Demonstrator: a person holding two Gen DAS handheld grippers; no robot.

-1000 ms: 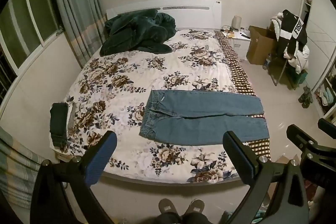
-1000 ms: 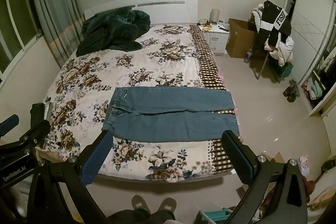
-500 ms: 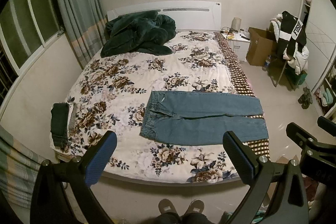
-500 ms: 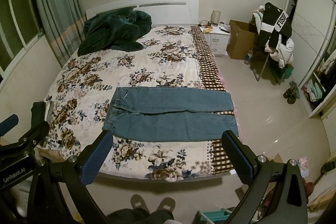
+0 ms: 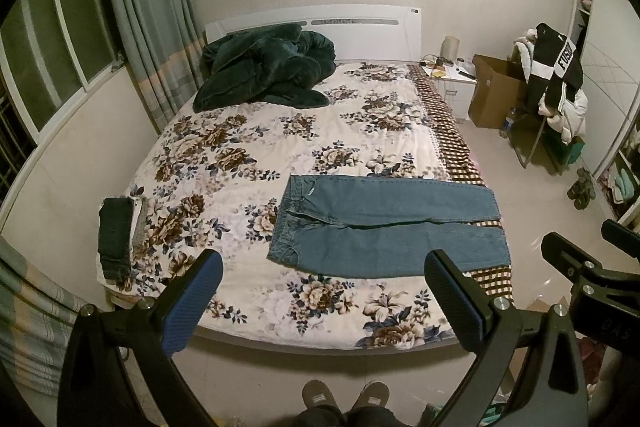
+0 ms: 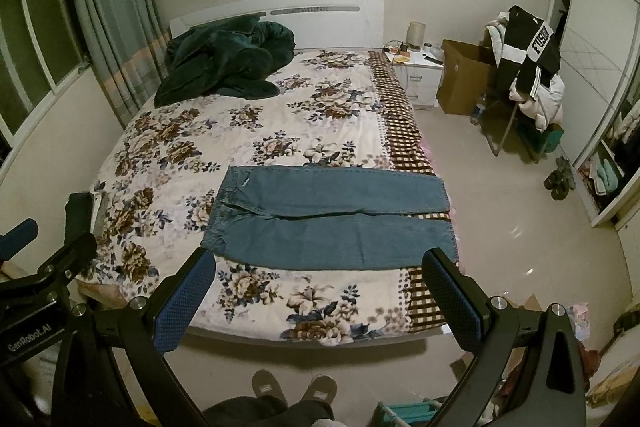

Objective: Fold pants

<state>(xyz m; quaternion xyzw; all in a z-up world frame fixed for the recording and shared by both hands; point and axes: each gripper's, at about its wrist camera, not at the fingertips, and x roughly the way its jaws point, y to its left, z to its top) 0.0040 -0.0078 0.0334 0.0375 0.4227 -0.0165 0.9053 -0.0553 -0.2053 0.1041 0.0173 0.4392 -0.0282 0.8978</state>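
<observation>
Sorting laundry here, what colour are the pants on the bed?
Blue denim pants, clearest in the right wrist view.

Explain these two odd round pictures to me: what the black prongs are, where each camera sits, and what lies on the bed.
No robot here: a person standing at the foot of the bed holds a two-finger tool in each hand. Each tool carries a wide-angle camera looking along its fingers, which makes the pictures round. One picture comes from the left gripper, the other from the right gripper. Both are open and hold nothing. On the floral bedspread lie blue jeans, spread flat and unfolded, a dark green blanket near the headboard, and a small stack of folded clothes at the left edge.
</observation>
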